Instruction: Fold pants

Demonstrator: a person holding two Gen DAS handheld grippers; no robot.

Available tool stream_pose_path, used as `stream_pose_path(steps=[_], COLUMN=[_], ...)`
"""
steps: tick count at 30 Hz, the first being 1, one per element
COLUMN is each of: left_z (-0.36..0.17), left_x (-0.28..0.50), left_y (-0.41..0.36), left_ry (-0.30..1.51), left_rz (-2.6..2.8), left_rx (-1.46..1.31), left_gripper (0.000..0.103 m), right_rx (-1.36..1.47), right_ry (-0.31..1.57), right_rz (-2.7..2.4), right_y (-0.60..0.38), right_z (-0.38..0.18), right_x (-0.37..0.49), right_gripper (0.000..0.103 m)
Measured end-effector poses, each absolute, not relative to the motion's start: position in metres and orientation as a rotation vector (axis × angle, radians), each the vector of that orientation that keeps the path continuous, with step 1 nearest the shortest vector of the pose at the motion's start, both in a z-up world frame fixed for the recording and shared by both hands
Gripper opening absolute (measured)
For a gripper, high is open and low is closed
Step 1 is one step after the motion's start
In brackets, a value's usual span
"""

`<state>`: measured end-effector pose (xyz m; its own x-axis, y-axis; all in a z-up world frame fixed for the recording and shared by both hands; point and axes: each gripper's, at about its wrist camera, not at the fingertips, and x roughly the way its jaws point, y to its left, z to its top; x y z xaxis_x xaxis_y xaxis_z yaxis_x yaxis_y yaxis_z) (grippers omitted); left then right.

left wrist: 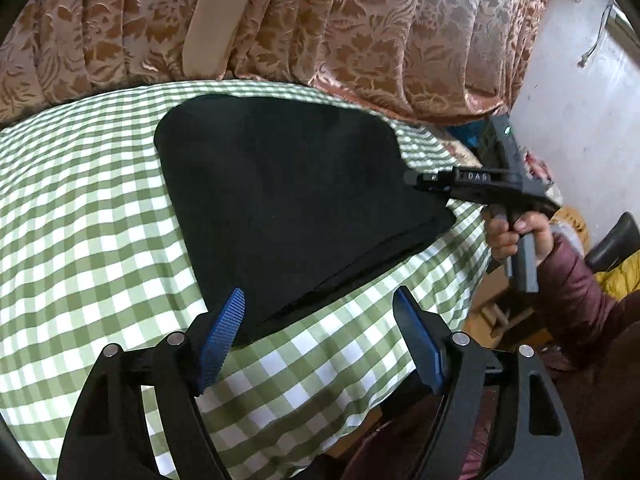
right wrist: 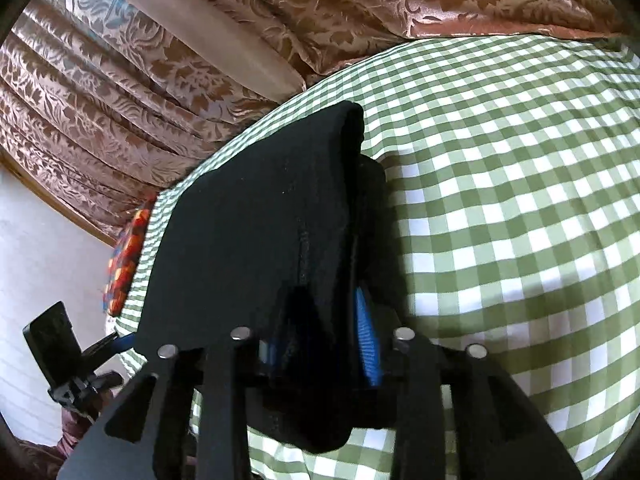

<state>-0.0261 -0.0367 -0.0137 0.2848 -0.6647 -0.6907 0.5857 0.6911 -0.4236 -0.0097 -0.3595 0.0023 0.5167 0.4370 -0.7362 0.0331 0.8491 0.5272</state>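
both tilt down: left gripper [left wrist: 320, 320] wide, empty; right gripper [right wrist: 320, 344] narrow around pants [left wrist: 288, 200] edge.

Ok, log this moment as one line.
pants: folded on checked cloth | left gripper: open, empty | right gripper: around pants edge, grip unclear

1 pants [left wrist: 288, 200], black, folded, ahead of left gripper [left wrist: 320, 312]. 1 check cloth [left wrist: 80, 220] under both. 2 grippers: left, plus right gripper [right wrist: 320, 320]. 4 blue pads, 2 per gripper. 1 hand [left wrist: 516, 236] in view, right of left gripper. 1 brown curtain [left wrist: 360, 20] beyond. 1 patterned cushion [right wrist: 128, 256], left of right gripper.
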Motion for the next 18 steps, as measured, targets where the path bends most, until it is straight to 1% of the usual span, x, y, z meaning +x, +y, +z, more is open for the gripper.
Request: stream_pose_path(steps=[2,4,9,14,16,17,18], left_z=[-0.006,0.002,0.006,-0.004,-0.009,-0.012,-0.014], left_x=[-0.02,-0.021,-0.026,-0.029,-0.027,-0.027,-0.026], left_y=[-0.029,-0.021,-0.027,-0.046,-0.052,-0.055,-0.058], left_ry=[0.956,0.915,0.869,0.878,0.879,0.886,0.889], left_rz=[-0.845,-0.851,-0.806,-0.826,-0.841,-0.843,-0.84], left_rx=[-0.152,-0.185,-0.094,-0.028,-0.014,0.0,0.01], left_gripper=[0.075,0.075,0.075,0.074,0.071,0.069,0.069], right_rx=[0.539,0.56,0.665,0.739,0.789,0.801,0.793], right_ry=[0.993,0.976,0.935,0.989,0.99,0.994,0.996], right_rz=[0.228,0.222,0.323,0.292,0.271,0.235,0.212], right_y=[-0.369,-0.372,-0.366,-0.356,-0.36,-0.362,-0.362], right_z=[0.009,0.016,0.04,0.024,0.014,0.01,0.007], right_x=[-0.022,-0.034,-0.073,-0.067,-0.059,-0.054,-0.052], right_gripper=[0.035,0.034,0.034,0.035,0.034,0.029,0.012])
